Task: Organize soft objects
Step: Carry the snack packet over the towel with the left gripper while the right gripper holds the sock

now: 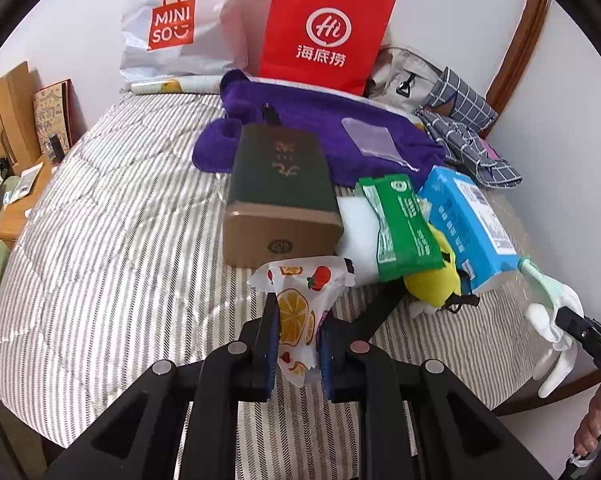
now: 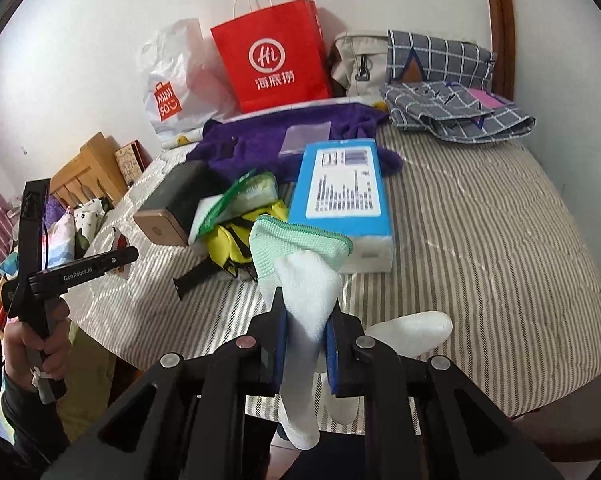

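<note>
My left gripper point(image 1: 298, 316) is shut on a white fruit-print cloth point(image 1: 300, 304), lifted above the striped bed point(image 1: 120, 240). My right gripper point(image 2: 306, 316) is shut on a white glove with a mint cuff point(image 2: 304, 276), which hangs off the bed's near edge; the same glove point(image 1: 552, 320) shows at the right of the left wrist view. On the bed lie a purple towel point(image 1: 320, 120), a yellow soft item point(image 1: 432, 280), a green wipes pack point(image 1: 404, 228), a blue tissue pack point(image 2: 344, 196) and a dark green box point(image 1: 280, 188).
A red paper bag point(image 1: 324, 28) and a white plastic bag point(image 1: 172, 28) lean on the wall at the back. A beige bag point(image 2: 356, 60) and grey checked fabric point(image 2: 448, 96) lie back right. A wooden bedside table point(image 1: 20, 200) stands at the left. A hand point(image 2: 36, 344) holds the left gripper's handle.
</note>
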The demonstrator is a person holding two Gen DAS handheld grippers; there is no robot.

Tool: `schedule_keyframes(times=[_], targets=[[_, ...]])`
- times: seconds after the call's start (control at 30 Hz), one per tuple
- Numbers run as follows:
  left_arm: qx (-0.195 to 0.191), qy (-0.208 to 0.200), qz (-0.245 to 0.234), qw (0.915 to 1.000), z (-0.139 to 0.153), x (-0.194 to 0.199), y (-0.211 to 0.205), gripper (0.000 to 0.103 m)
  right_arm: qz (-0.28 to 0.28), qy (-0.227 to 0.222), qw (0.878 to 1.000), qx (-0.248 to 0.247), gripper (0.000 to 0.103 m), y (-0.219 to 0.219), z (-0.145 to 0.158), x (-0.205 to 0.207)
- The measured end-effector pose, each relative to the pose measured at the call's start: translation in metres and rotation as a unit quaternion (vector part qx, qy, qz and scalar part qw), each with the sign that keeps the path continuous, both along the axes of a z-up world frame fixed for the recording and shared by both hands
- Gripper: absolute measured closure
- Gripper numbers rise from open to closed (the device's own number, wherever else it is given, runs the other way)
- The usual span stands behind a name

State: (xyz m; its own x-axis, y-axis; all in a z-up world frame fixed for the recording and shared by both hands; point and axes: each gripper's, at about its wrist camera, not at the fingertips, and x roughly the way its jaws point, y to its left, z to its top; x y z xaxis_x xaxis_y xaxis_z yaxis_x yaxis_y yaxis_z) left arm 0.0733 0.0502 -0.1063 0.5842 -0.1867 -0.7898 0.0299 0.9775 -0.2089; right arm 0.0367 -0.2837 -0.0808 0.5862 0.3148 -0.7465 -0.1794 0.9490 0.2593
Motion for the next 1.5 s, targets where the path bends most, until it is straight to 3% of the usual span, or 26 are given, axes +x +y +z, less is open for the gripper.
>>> schedule_keyframes(times=[0.73, 1.5], targets=[[0.002, -0.03, 0.018, 0.9994, 0.054, 0.031, 0.013, 0.086, 0.002, -0.046, 0.999, 0.007, 0.087, 0.005, 0.055, 0.044], [0.049, -0.042, 0.019, 0.9977, 0.082, 0.115, -0.005, 0.086, -0.008, -0.058, 0.998, -0.007, 0.087, 0.009, 0.067, 0.14]])
